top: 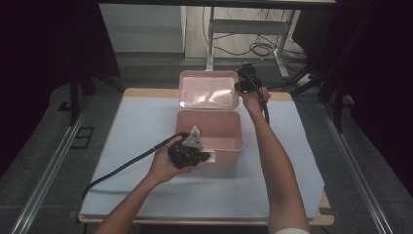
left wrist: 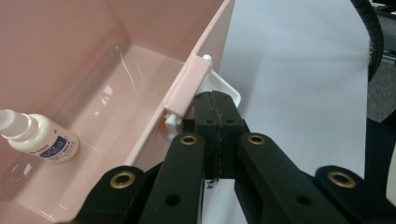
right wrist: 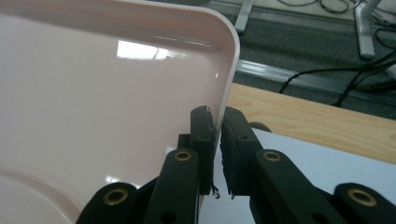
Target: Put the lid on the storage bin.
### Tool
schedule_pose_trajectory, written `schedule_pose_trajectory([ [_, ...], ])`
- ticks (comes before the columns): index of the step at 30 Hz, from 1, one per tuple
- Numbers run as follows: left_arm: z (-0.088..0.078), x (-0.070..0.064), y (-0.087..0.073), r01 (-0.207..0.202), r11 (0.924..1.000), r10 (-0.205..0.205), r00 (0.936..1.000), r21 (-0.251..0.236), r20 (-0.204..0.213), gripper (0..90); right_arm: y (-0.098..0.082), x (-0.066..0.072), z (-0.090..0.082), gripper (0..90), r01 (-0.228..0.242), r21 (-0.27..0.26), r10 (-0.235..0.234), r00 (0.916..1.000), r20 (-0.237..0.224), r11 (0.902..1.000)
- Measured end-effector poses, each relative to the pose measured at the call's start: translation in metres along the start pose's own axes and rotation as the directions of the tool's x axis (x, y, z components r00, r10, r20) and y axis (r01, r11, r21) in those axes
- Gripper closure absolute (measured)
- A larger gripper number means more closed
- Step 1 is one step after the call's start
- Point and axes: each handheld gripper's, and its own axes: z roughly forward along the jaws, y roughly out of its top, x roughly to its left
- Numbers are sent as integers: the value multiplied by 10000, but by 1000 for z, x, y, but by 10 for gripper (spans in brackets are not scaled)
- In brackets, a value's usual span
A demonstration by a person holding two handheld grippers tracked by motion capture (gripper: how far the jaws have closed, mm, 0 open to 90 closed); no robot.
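Note:
A pink box point(top: 240, 134) stands open on the table, its lid point(top: 209, 90) tilted up behind it. Inside the box point(left wrist: 140, 56) a small white bottle with a blue label point(left wrist: 39, 137) lies on its side. My left gripper point(top: 205, 157) is at the box's front wall. In the left gripper view my left gripper point(left wrist: 215, 100) is shut, pads together, tips against the white latch point(left wrist: 229, 87). My right gripper point(top: 239, 87) is at the lid's upper right edge. In the right gripper view my right gripper point(right wrist: 217, 122) has its jaws closed on the rim of the lid point(right wrist: 116, 93).
A pale sheet point(top: 146, 126) covers the wooden table point(right wrist: 303, 116), with bare sheet left and right of the box. Beyond the far edge are metal desk legs point(top: 211, 44) and floor cables point(top: 263, 48). A black cable point(top: 122, 168) trails from the left gripper.

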Motion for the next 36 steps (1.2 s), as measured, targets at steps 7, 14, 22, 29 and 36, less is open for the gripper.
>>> schedule_pose_trajectory([
  [7,0,0,0,20,10000,-20,10000,-9,-44,900,2,2,-20,855,179,-645,-181,9998,-23,9978],
  [14,0,0,0,-66,9999,66,10000,88,-59,900,-2,7,-34,859,392,-1174,-373,9991,177,9923],
  [22,0,-1,0,-5,10000,5,10000,2,-76,900,-7,12,-48,867,416,-1645,-366,9988,335,9855],
  [29,0,0,0,1,10000,-1,10000,-8,-72,900,-12,16,-59,873,520,-2020,-441,9981,433,9780],
  [36,0,2,0,-123,9999,124,9999,100,-71,900,-21,19,-68,881,378,-2533,-295,9989,363,9666],
])
